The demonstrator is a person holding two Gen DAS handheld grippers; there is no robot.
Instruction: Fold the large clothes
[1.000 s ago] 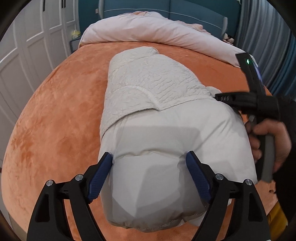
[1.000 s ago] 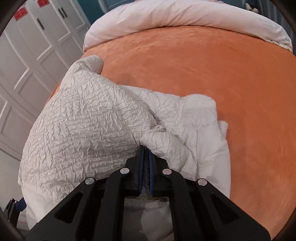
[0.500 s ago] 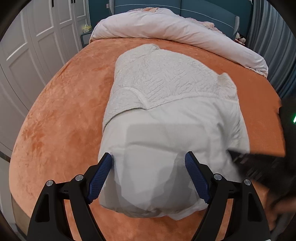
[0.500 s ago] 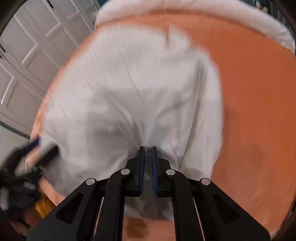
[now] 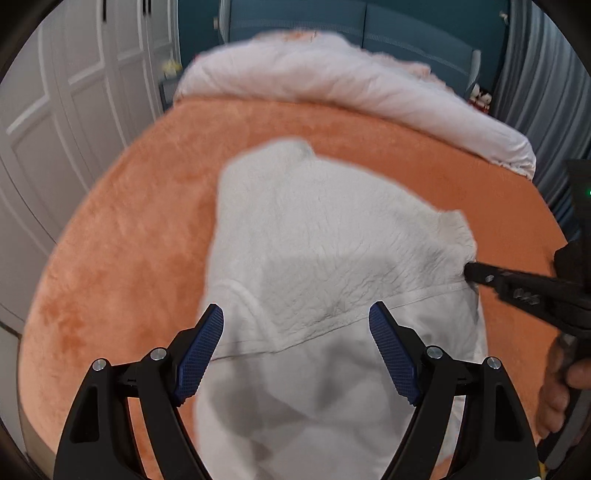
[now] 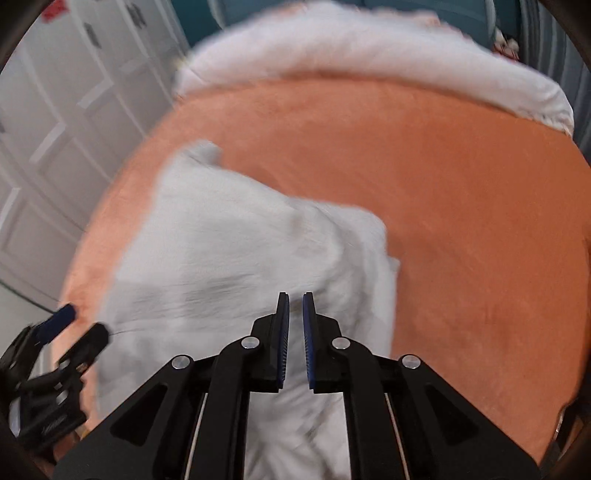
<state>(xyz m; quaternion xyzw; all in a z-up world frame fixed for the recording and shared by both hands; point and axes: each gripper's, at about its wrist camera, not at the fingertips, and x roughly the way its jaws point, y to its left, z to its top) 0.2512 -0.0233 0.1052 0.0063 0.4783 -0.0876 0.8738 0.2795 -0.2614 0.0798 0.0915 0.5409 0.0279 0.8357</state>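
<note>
A large white garment [image 5: 314, 229] lies folded on the orange bed cover [image 5: 129, 240], its crinkled layer laid over a smooth one. My left gripper [image 5: 295, 312] hovers open and wide above its near part, pads clear of the cloth. It also shows at the left edge of the blurred right wrist view as the left gripper [image 6: 83, 321]. My right gripper [image 6: 293, 295] is shut to a thin slit with nothing in it, above the garment [image 6: 221, 251]. From the left wrist view, the right gripper [image 5: 471, 271] tip sits at the garment's right edge.
A rolled white duvet [image 5: 332, 81] lies across the far end of the bed, before a teal headboard [image 5: 388, 33]. White wardrobe doors [image 5: 55, 129] stand on the left and a grey curtain [image 5: 546, 92] on the right. A hand [image 5: 554, 387] holds the right tool.
My right gripper let go of the crinkled flap and lifted; the flap now lies flat over the garment. Both grippers rose and drew back, so the garment looks smaller and farther.
</note>
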